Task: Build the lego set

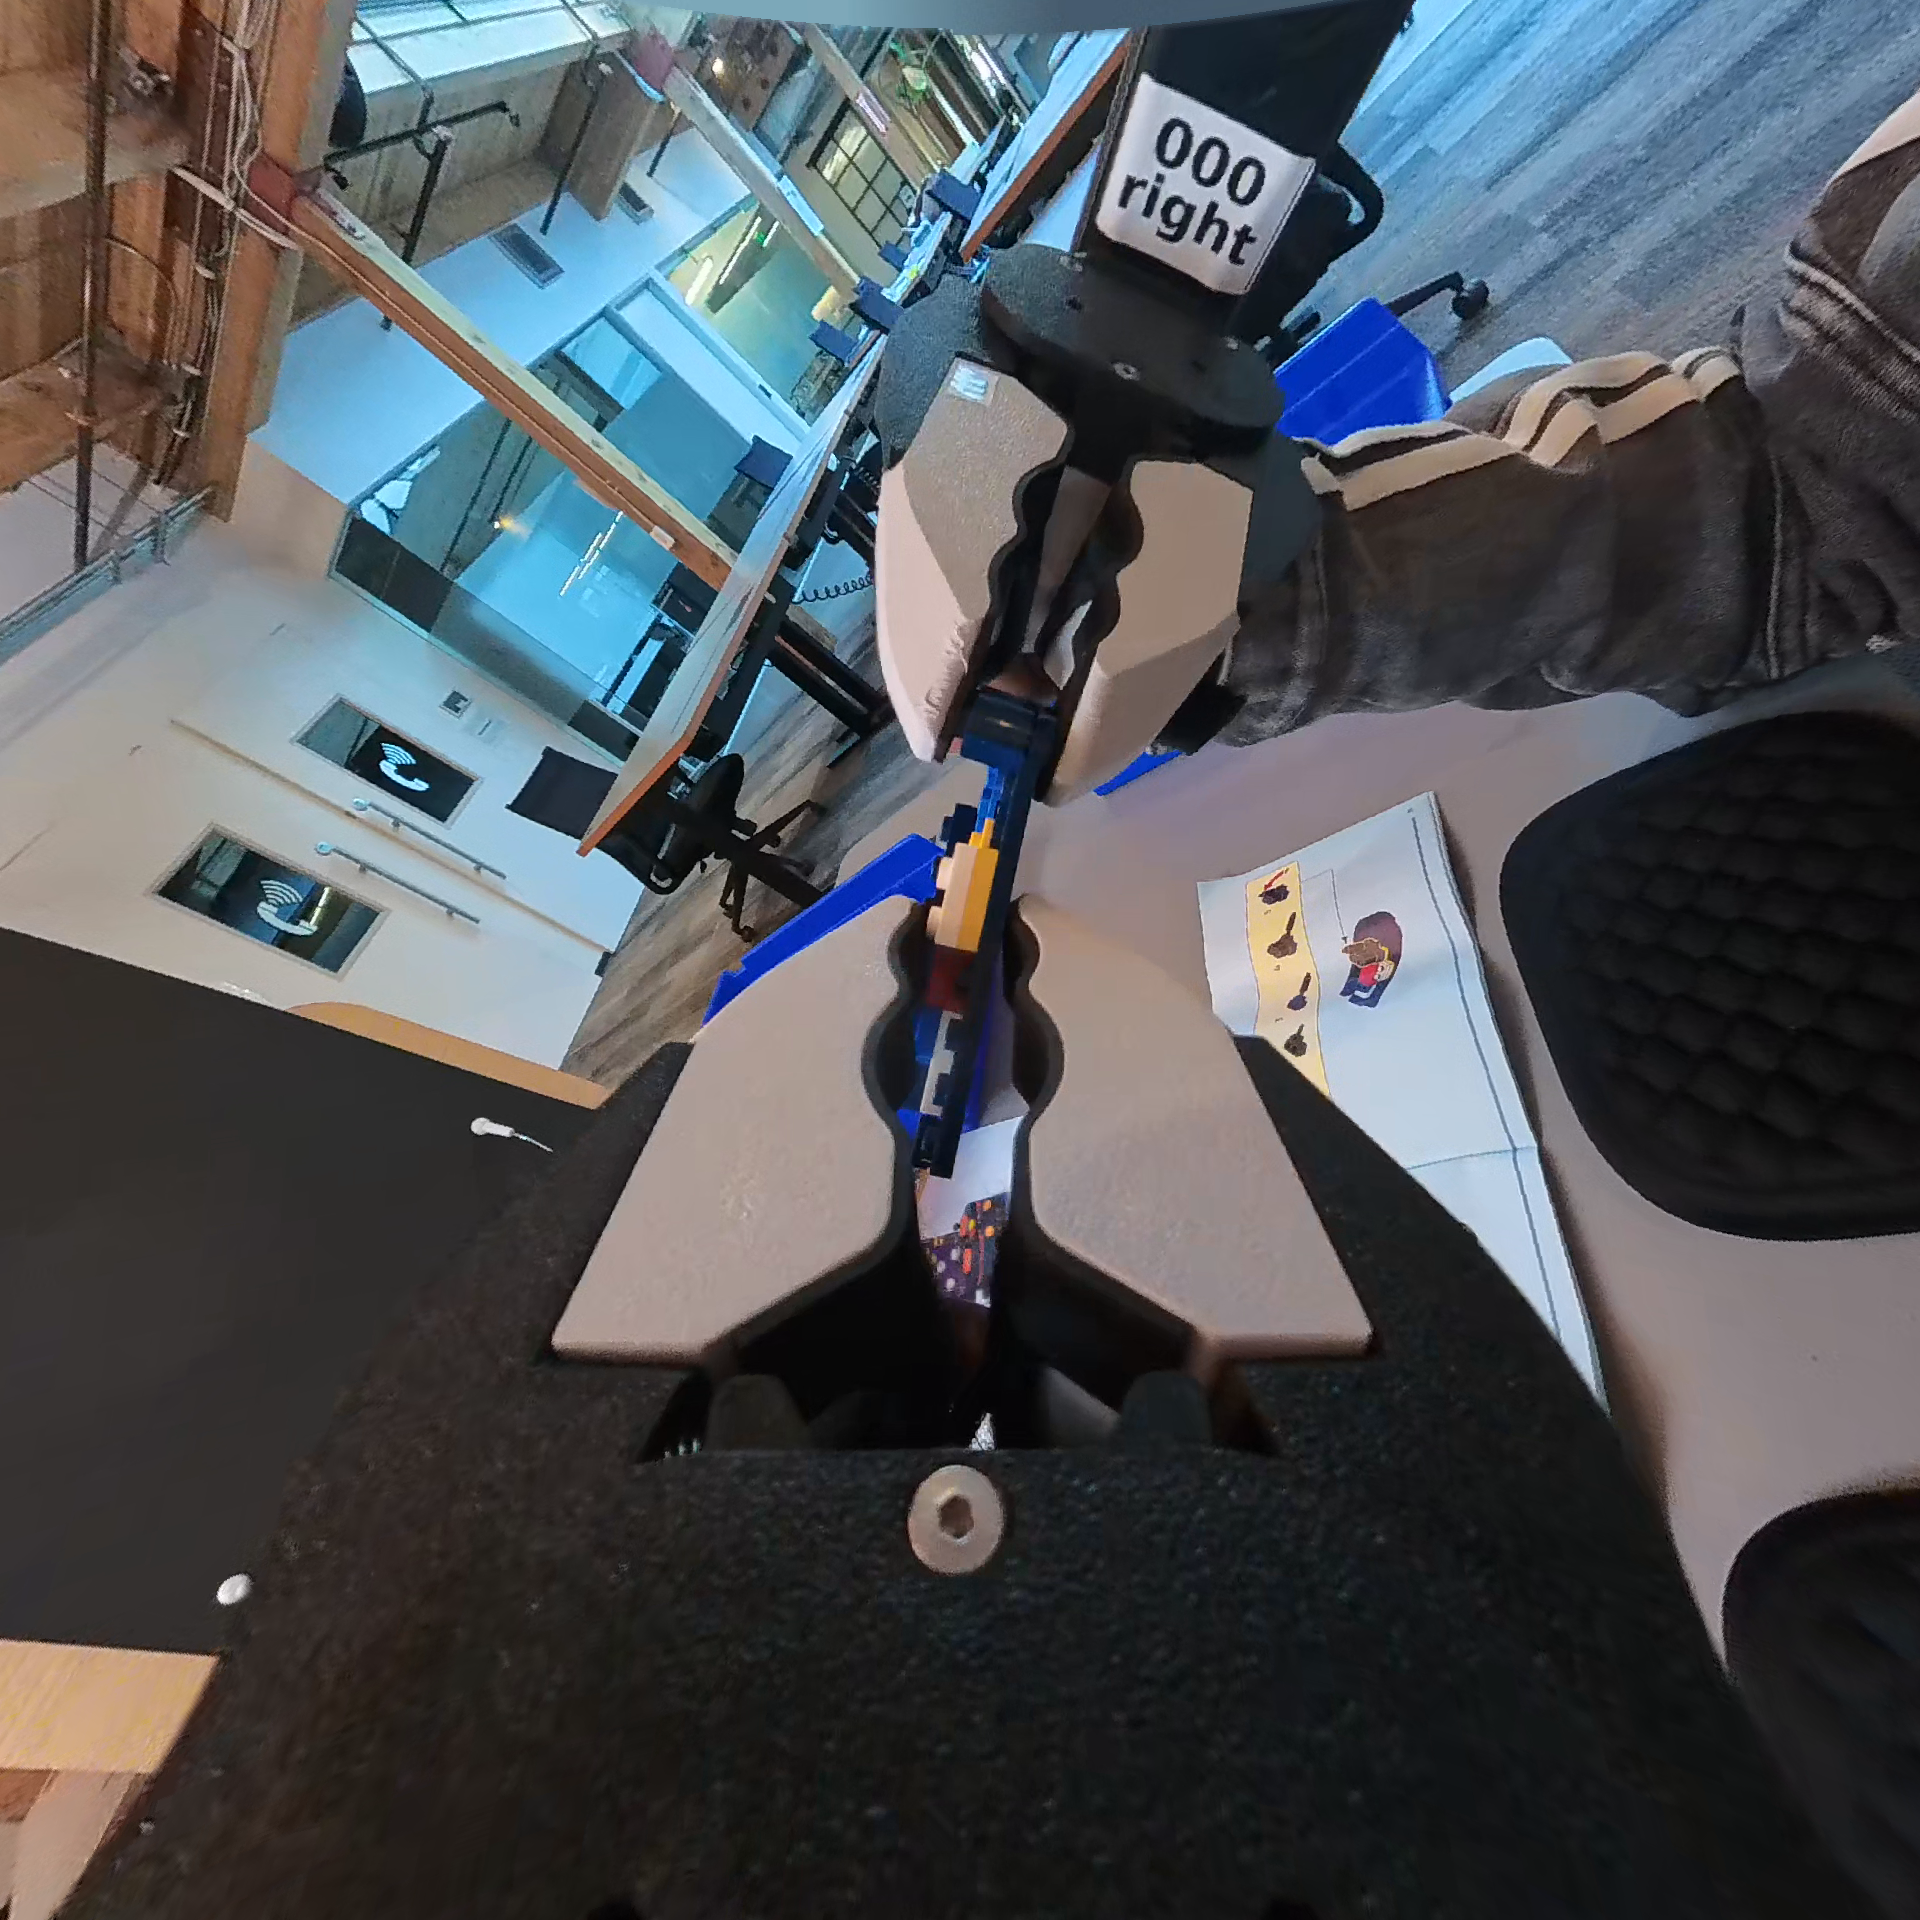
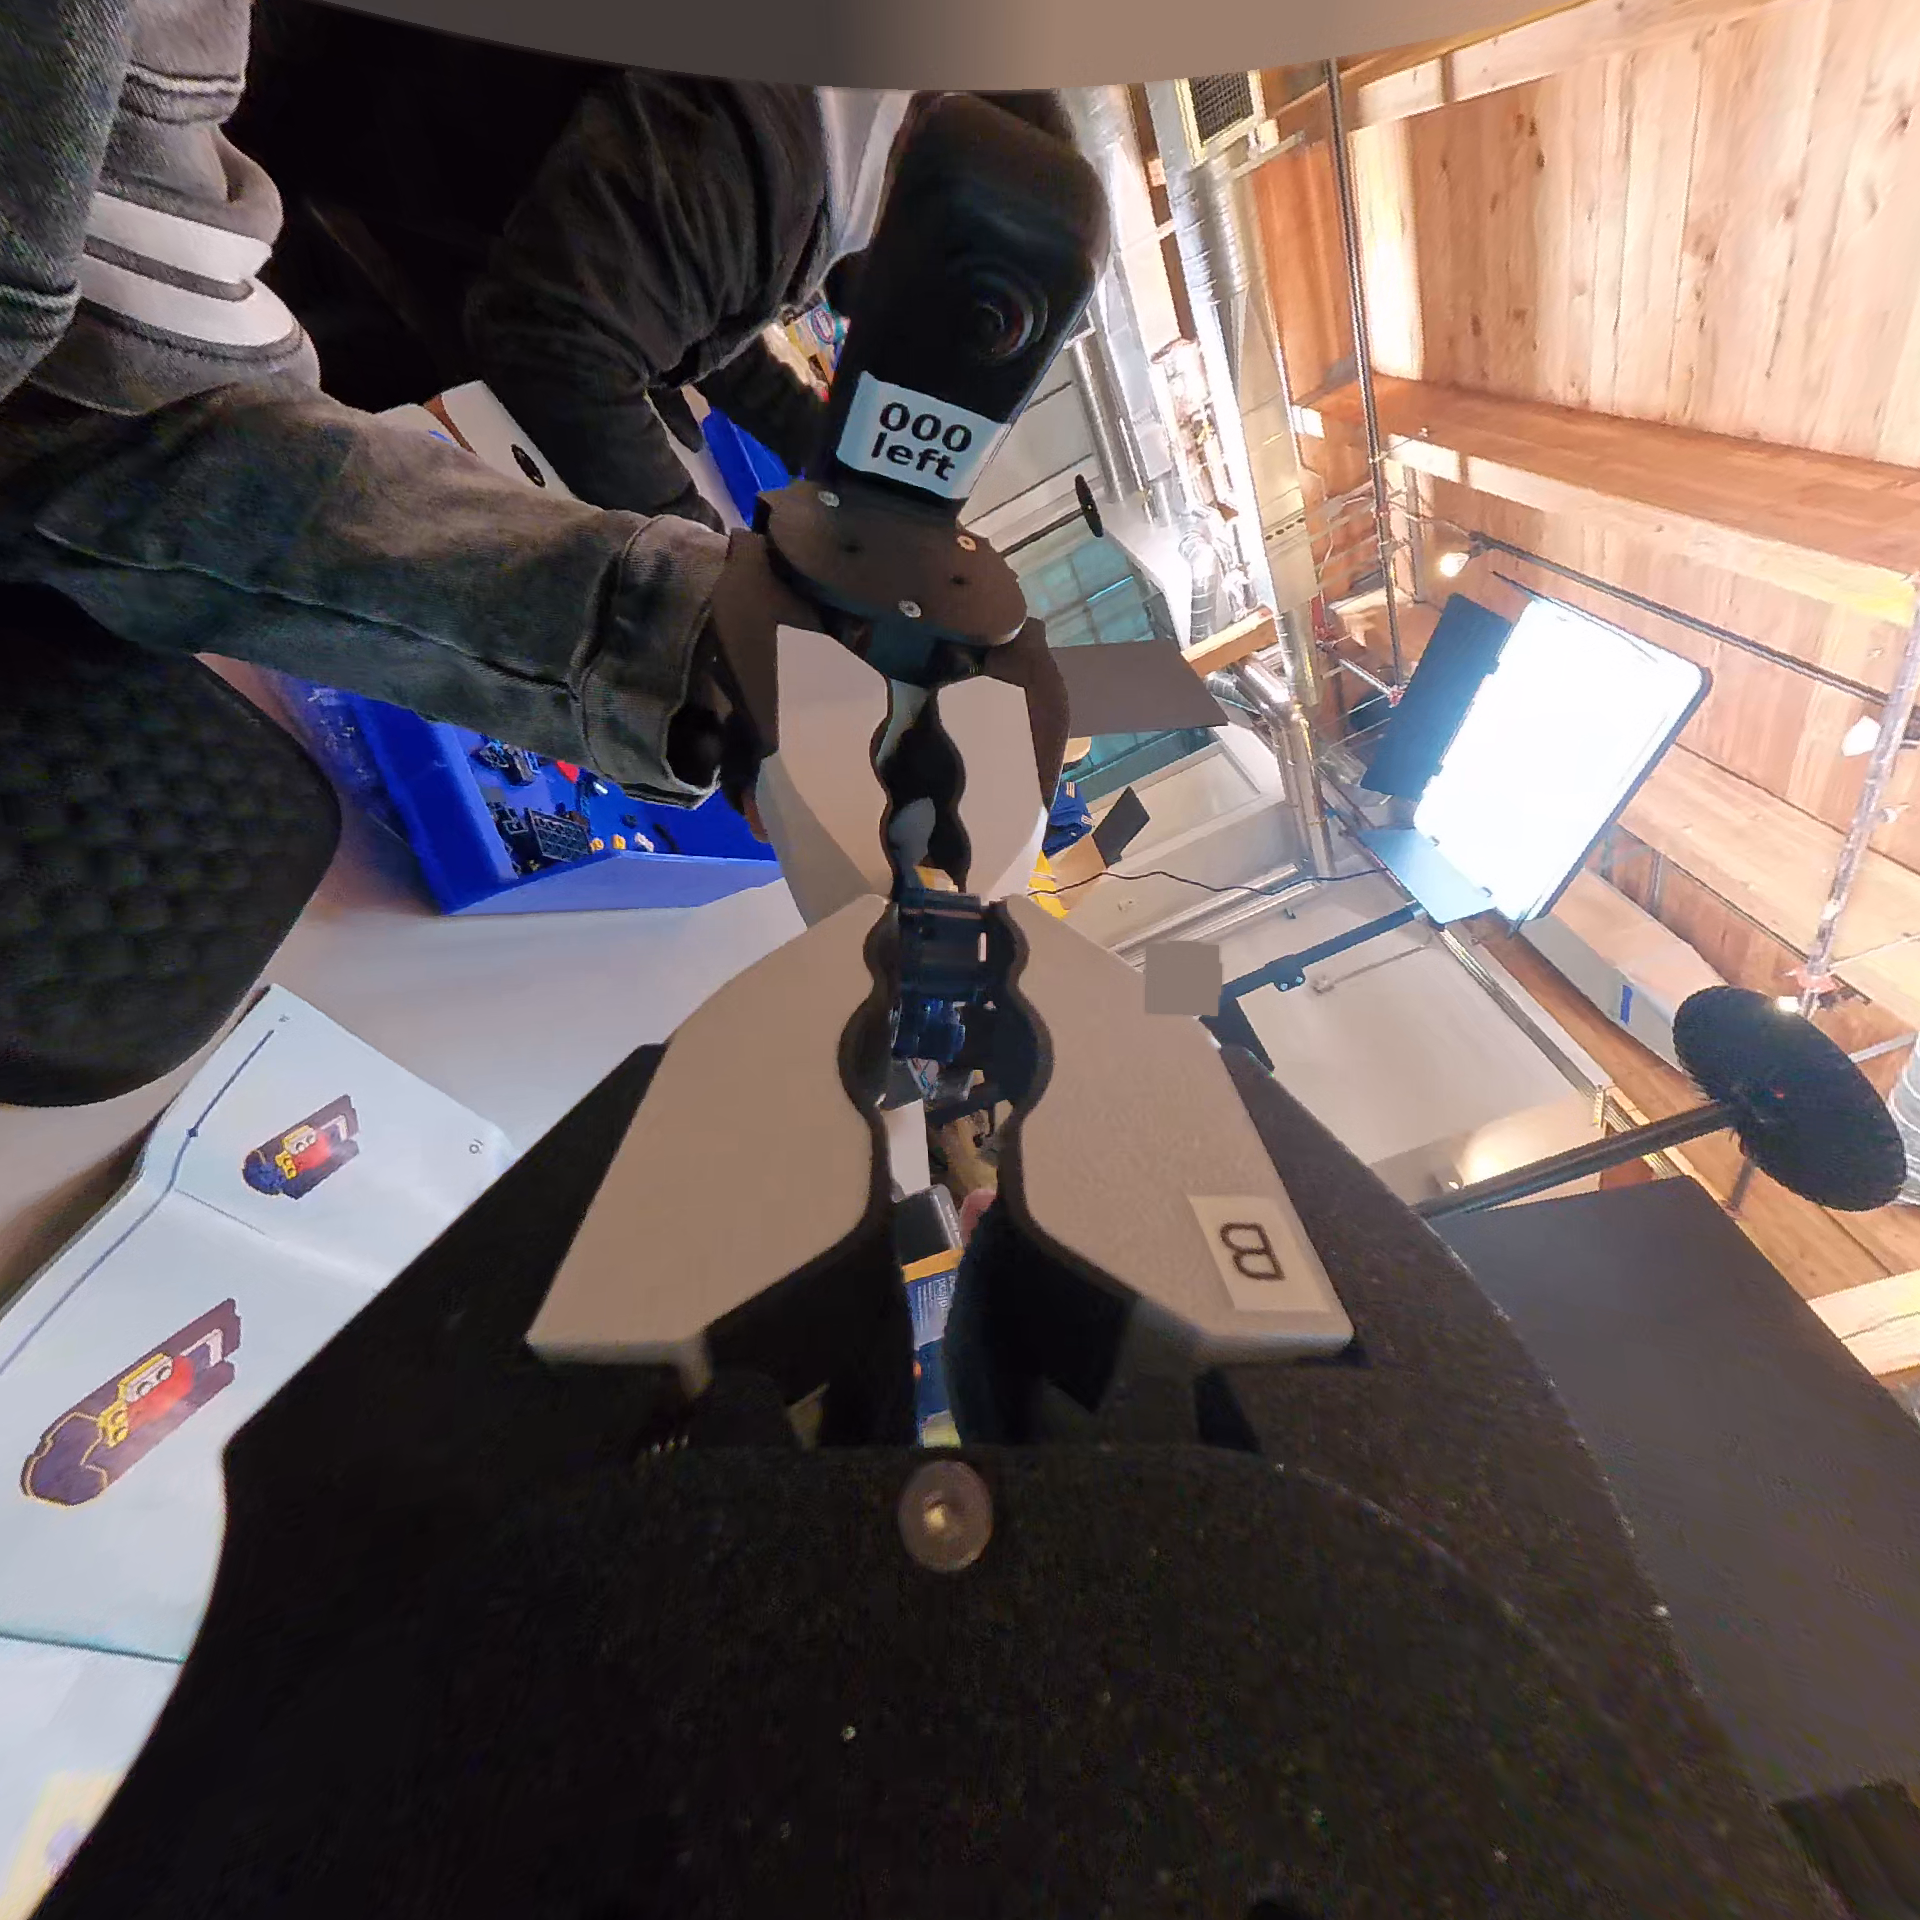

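Basically, I had both tongs clamped on one brick model, a long dark-blue strip with tan, yellow and red bricks. My left gripper pinched its near end, pads tight on both sides; my right gripper, at 12 o'clock from it, gripped the far end. I judged that two-ended hold kept the strip steady in the air above the white table. An instruction booklet lay at 3 o'clock. A blue bin of loose parts sat at 10 o'clock in the right view.
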A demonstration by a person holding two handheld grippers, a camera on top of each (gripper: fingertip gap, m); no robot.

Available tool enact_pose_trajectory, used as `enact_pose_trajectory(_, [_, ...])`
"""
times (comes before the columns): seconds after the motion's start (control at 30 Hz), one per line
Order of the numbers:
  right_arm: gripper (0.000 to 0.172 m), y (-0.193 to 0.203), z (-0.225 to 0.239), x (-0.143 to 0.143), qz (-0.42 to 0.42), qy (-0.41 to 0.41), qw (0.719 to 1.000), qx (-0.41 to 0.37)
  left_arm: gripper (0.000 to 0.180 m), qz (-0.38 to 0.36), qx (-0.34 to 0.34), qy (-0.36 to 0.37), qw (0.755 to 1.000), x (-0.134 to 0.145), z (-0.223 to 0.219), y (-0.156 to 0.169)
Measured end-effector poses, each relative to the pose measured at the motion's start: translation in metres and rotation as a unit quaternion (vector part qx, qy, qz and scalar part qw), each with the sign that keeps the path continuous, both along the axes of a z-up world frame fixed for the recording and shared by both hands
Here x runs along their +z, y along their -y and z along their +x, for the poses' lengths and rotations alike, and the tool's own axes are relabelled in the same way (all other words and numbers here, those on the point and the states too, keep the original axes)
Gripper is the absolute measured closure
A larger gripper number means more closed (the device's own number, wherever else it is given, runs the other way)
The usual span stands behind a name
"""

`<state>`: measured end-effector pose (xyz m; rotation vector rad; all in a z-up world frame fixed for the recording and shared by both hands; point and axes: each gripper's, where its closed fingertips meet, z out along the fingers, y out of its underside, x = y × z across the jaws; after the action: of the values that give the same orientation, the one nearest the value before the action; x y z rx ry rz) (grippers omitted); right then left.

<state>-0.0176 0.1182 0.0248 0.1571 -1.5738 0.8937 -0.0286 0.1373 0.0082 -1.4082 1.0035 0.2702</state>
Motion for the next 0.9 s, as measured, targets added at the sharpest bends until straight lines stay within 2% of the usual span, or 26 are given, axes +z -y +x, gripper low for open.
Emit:
enact_pose_trajectory(0.33, [0.157, -0.003, -0.004, 0.002, -0.035, 0.008, 0.999, -0.003, 0.168, 0.014, 0.012, -0.005, 1.000, 0.001, -0.005, -0.002])
enact_pose_trajectory(0.47, [0.156, -0.006, -0.013, -0.008, -0.026, 0.045, 0.998, -0.017, 0.168, -0.020, 0.025, -0.009, 0.999, -0.011, -0.012, -0.005])
enact_pose_trajectory(0.6, [0.148, -0.009, -0.014, 0.000, -0.045, 0.017, 0.999, -0.023, 0.169, -0.016, 0.006, 0.023, 1.000, -0.010, -0.011, -0.008])
enact_pose_trajectory(0.67, [0.138, -0.008, -0.011, 0.004, -0.045, 0.001, 0.999, -0.023, 0.169, 0.023, 0.013, -0.011, 1.000, -0.008, -0.013, -0.011])
enact_pose_trajectory(0.77, [0.137, -0.010, -0.005, 0.010, -0.037, -0.026, 0.999, -0.024, 0.169, 0.103, 0.067, -0.068, 0.990, 0.003, -0.022, -0.017])
enact_pose_trajectory(0.83, [0.136, -0.012, 0.001, 0.016, -0.037, -0.049, 0.998, -0.018, 0.168, 0.216, 0.121, -0.122, 0.961, 0.025, -0.030, -0.015])
enact_pose_trajectory(0.9, [0.135, -0.017, 0.005, 0.023, -0.050, -0.063, 0.997, -0.019, 0.169, 0.302, 0.186, -0.212, 0.911, 0.040, -0.039, -0.009])
